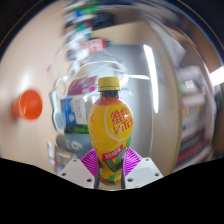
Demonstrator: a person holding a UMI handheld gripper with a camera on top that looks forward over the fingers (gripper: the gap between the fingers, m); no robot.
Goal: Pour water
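Gripper (111,170) squeezing a smooth round plastic bottle (111,122) of orange drink between both pink pads, holding it upright, yellow cap (108,83) sitting on top, blurry shelves (85,45) showing behind

A clear plastic bottle (113,122) filled with orange-yellow liquid, with a yellow screw cap and a yellow label bearing red characters, stands upright. Its cap is on. Its lower part sits between the gripper (110,166) fingers' magenta pads.
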